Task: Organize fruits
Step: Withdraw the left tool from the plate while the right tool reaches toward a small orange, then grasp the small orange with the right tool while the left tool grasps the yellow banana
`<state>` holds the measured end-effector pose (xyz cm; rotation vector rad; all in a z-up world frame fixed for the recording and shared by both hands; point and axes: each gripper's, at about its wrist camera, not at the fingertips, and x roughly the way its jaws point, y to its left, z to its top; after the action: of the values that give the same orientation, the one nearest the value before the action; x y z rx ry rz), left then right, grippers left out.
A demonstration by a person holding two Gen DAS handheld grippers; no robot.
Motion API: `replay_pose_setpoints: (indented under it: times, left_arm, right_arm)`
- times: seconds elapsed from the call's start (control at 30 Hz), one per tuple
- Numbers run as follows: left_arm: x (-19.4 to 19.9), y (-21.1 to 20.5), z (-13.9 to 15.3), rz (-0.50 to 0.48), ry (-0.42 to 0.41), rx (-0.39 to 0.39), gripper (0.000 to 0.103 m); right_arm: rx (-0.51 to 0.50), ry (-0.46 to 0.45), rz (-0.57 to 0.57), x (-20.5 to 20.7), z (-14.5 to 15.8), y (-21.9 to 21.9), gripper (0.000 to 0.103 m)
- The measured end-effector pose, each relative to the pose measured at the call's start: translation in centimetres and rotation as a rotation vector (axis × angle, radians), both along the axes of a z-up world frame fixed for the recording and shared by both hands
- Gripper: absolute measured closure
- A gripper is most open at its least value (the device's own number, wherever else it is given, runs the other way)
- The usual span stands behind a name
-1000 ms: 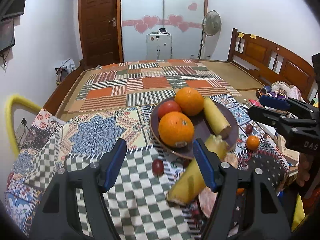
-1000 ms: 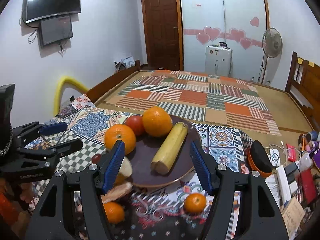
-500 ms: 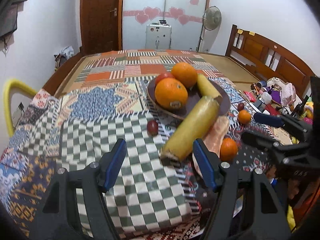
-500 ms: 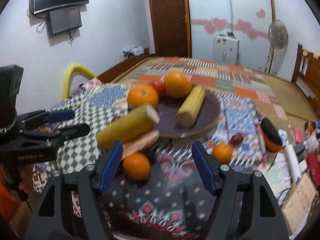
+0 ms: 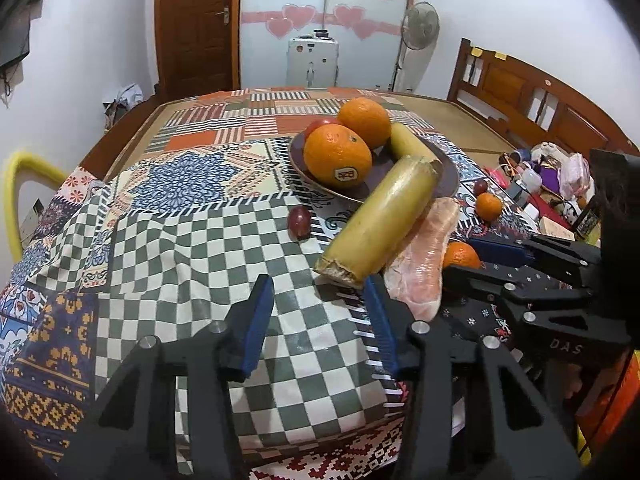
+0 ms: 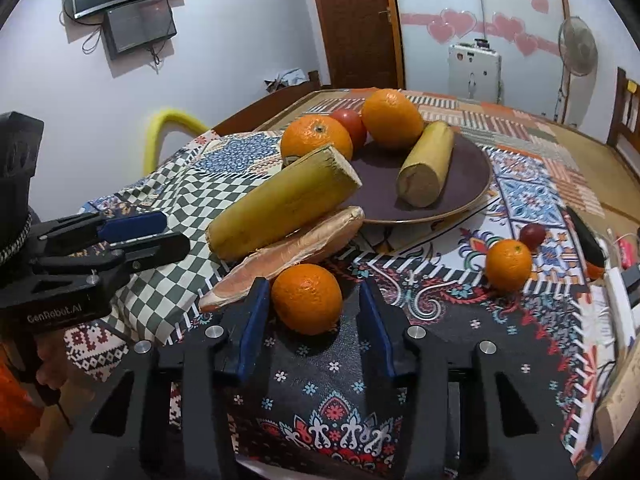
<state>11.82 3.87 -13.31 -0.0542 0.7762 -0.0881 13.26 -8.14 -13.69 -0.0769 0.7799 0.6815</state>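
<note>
A brown plate holds two oranges, a red fruit and a short yellow cane piece. A longer yellow cane piece leans on the plate's rim, over an orange-pink wrapped piece. My right gripper is open, its fingers either side of a loose orange on the cloth, not touching. My left gripper is open and empty over the checked cloth, just short of the long cane's end.
A small orange and a dark red grape lie right of the plate. Another grape lies left of it. Clutter lines the table's right edge. A yellow chair back stands at left.
Both grippers pulled back toward the table's near edge and lowered. The right gripper came down around the loose orange. The long cane piece now lies ahead of the left gripper, not between its fingers.
</note>
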Motion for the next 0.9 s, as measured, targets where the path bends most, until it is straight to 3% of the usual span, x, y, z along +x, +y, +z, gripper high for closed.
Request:
replay_pose_setpoints:
  times: [0.13, 0.43, 0.63, 0.9]
  left_arm:
    - [0.4, -0.6, -0.1, -0.014, 0.003, -0.001, 0.056]
    - [2.9, -2.0, 0.4, -0.045, 0.003, 0.015, 0.056]
    - [4.8, -3.8, 0.5, -0.108, 0.012, 0.021, 0.051]
    - [6.3, -6.0, -0.2, -0.147, 0.011, 0.101, 0.044]
  right_arm:
    - [0.02, 0.014, 0.038, -0.1, 0.1, -0.1, 0.069]
    - [0.013, -0.031, -0.036, -0.1, 1.0, -2.8, 0.07]
    - [-0.024, -0.044, -0.095, 0.6, 0.8, -4.1, 0.07]
    - [-0.015, -0.029, -0.1, 1.0, 0.1, -4.8, 0.068]
